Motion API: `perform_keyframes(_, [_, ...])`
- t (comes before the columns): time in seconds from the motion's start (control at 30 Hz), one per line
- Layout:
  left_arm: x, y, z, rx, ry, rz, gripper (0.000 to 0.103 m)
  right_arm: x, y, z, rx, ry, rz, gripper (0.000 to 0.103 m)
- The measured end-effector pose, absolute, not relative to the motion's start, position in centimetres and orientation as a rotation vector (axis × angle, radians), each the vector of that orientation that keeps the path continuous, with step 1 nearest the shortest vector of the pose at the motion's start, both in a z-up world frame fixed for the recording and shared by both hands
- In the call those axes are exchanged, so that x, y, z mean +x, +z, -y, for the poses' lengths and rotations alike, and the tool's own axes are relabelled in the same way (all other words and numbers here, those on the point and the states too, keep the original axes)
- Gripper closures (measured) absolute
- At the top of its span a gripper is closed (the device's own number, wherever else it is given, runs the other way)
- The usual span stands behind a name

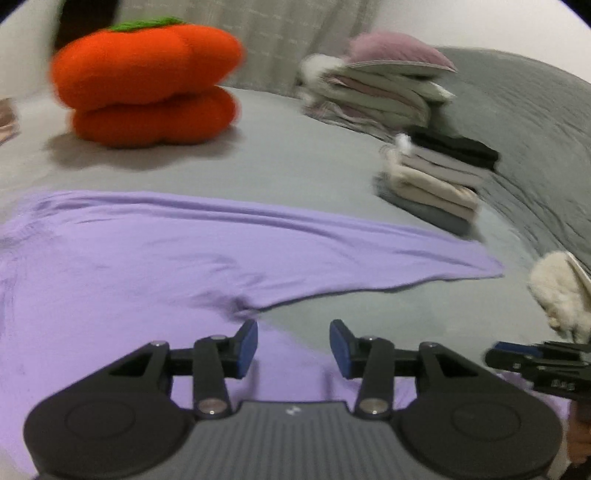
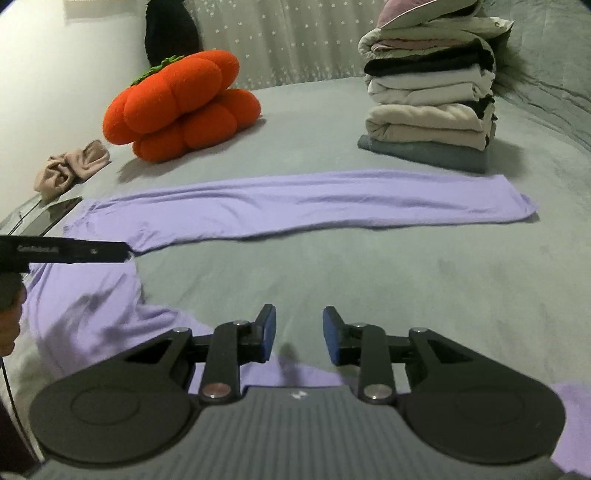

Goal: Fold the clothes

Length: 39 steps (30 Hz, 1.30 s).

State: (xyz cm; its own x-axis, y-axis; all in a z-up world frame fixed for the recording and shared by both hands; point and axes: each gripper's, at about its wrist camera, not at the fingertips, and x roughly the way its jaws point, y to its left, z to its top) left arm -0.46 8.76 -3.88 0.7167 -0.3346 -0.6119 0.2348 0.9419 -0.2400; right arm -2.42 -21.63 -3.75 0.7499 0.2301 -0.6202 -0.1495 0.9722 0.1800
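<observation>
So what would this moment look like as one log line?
step: fold clothes | left gripper: open, empty | right gripper: open, empty | purple garment: spread flat on bed | folded stack: behind it

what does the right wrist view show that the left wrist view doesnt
Only the right wrist view shows the crumpled beige cloth, the dark flat device beside it, and the black shape behind the cushions. Only the left wrist view shows the white fluffy item at the right edge. Both share the purple garment spread on the grey bed, the orange pumpkin cushions, the folded stack, and both grippers open: the left gripper and the right gripper.
</observation>
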Motion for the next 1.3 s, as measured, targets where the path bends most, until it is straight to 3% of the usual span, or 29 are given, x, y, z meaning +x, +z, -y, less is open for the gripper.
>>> perform_keyframes(0.4, [-5.3,-4.0,-18.4,-0.132,0.144,-0.576,0.052,-2.3,-4.3,18.4,0.051,0.314,-0.734,0.07])
perform_keyframes(0.77, [-2.8,-5.6,-26.7,-0.524,0.327,-0.591,0.055,-2.6,-3.9,17.2,0.028,0.314,-0.756,0.07])
perform_keyframes(0.8, [-2.4,-5.9,-27.1,-0.561,0.336,-0.588,0.058,-2.8,-3.8,17.0,0.024,0.314,-0.757,0.07])
perform_keyframes(0.87, [-1.7,-6.5,-27.7,-0.614,0.349,-0.577,0.084,-3.2,-3.6,16.6,0.016,0.321,-0.756,0.07])
perform_keyframes(0.93, [-1.5,-6.7,-28.1,-0.61,0.37,-0.564,0.096,-3.9,-3.3,16.1,0.004,0.347,-0.753,0.07])
perform_keyframes(1.1, [-2.3,-6.7,-28.7,-0.545,0.495,-0.557,0.096,-5.9,-3.0,14.3,-0.017,0.455,-0.764,0.07])
perform_keyframes(1.2, [-2.6,-6.6,-28.3,-0.502,0.492,-0.568,0.09,-7.2,-3.5,13.1,-0.041,0.524,-0.788,0.07])
perform_keyframes(1.3, [-3.6,-5.9,-27.5,-0.475,0.51,-0.553,0.073,-8.6,-4.1,11.7,-0.099,0.564,-0.805,0.069])
